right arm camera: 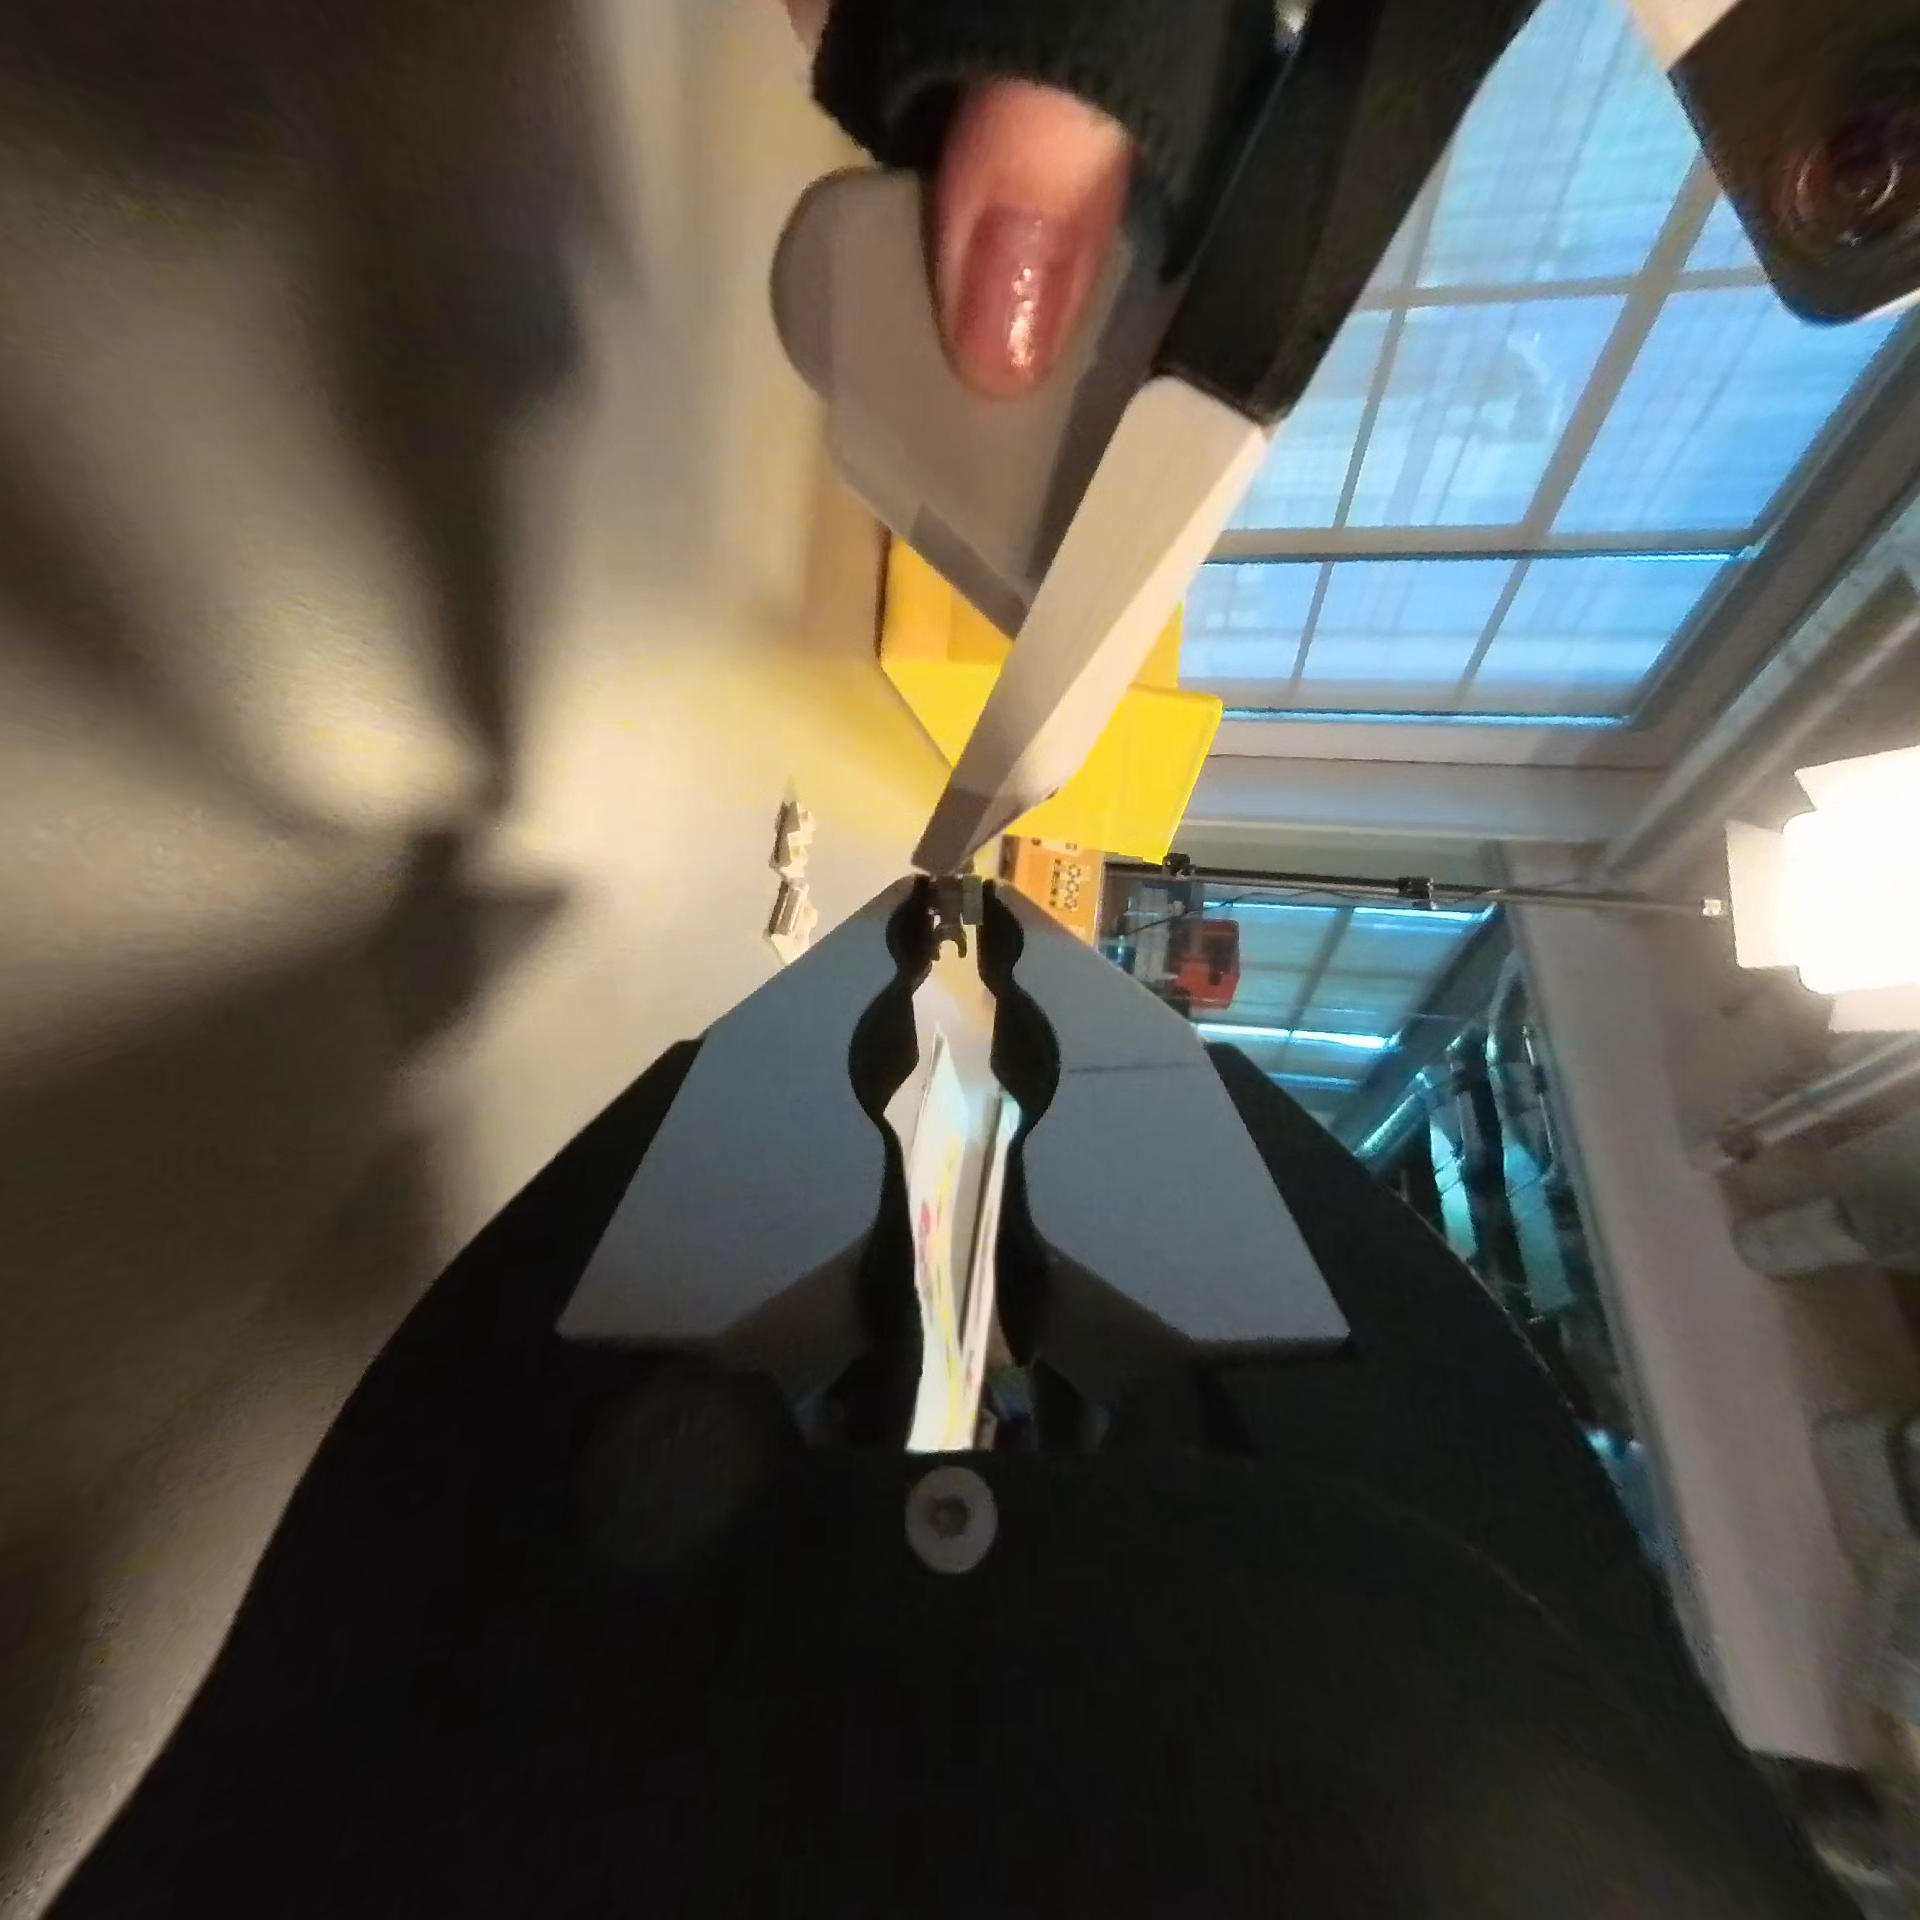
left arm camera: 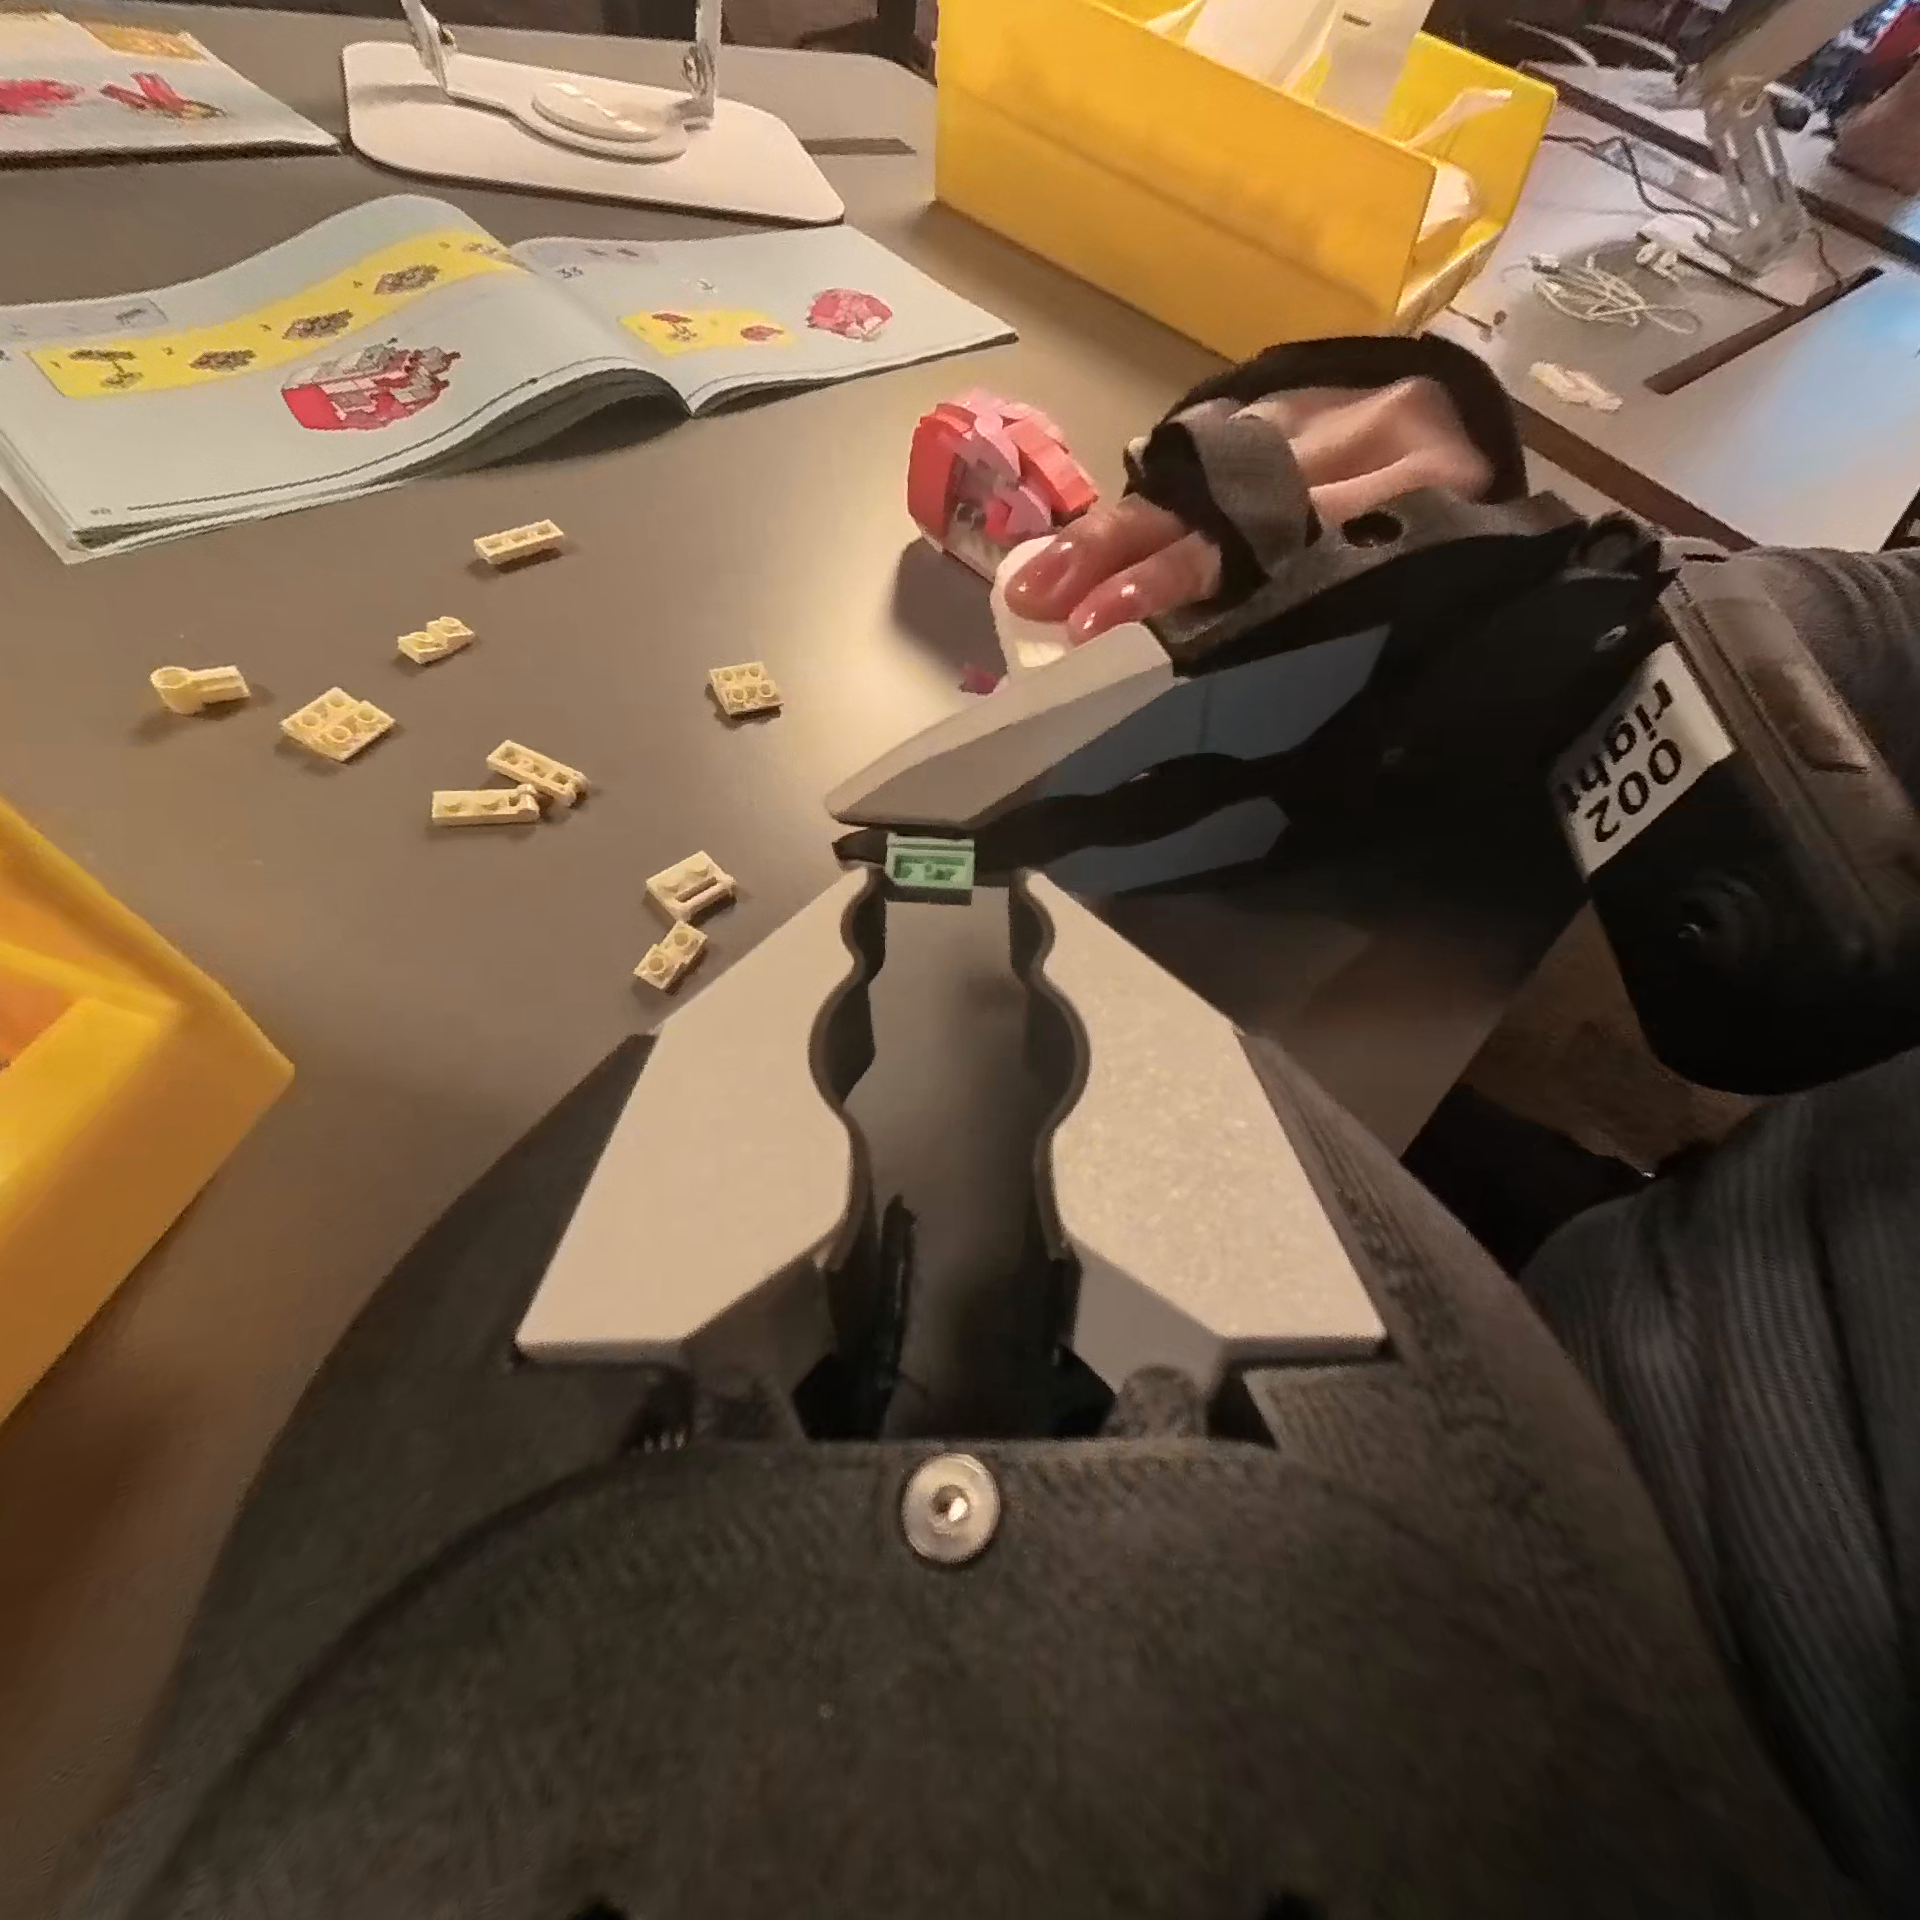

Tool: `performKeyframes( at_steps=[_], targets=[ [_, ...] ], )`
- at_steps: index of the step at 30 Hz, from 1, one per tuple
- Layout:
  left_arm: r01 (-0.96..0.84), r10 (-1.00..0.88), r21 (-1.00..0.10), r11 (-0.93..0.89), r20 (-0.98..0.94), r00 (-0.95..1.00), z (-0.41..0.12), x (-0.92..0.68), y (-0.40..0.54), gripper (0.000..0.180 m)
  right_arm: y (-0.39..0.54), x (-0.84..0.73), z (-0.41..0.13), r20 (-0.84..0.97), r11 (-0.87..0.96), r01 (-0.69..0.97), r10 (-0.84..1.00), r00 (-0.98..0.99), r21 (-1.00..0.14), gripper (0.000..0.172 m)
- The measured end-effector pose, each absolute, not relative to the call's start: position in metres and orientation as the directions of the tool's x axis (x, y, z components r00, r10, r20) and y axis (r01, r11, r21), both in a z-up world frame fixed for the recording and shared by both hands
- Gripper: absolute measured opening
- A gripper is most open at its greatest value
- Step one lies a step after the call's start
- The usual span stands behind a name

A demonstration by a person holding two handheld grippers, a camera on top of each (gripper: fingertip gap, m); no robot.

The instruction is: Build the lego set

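Above the dark table (left arm camera: 312, 935), right gripper (left arm camera: 914, 831) pinching a small green brick (left arm camera: 931, 864) flat between both fingers. Just below, left gripper (left arm camera: 940, 894) parted around that brick, pads apart from it. Beside, scattered tan plates (left arm camera: 509, 790).

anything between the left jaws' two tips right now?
Left wrist view: a small green plastic brick sits at the left gripper's open tips, clamped by the right gripper, clear of the right-hand fingertip.
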State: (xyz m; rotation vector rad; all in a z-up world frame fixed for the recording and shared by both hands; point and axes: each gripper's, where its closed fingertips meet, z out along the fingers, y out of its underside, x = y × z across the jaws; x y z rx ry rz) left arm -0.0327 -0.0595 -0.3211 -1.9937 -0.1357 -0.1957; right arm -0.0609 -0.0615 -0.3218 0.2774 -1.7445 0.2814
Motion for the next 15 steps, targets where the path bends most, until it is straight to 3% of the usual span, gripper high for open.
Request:
performKeyframes(
  at_steps=[6,15],
  targets=[
    [0.192,-0.010,-0.887,-0.419,0.216,0.976,-0.3180,-0.0324,-0.0634,0.021,-0.0652,-0.0580,-0.3240,0.981,0.931,-0.363,-0.053,-0.186,-0.019,0.007],
    [0.200,-0.028,-0.870,-0.450,0.238,0.971,-0.3227,-0.0302,-0.0648,0.016,-0.0702,-0.0548,-0.3244,0.975,0.919,-0.384,0.000,-0.221,-0.087,0.007]
  ],
)
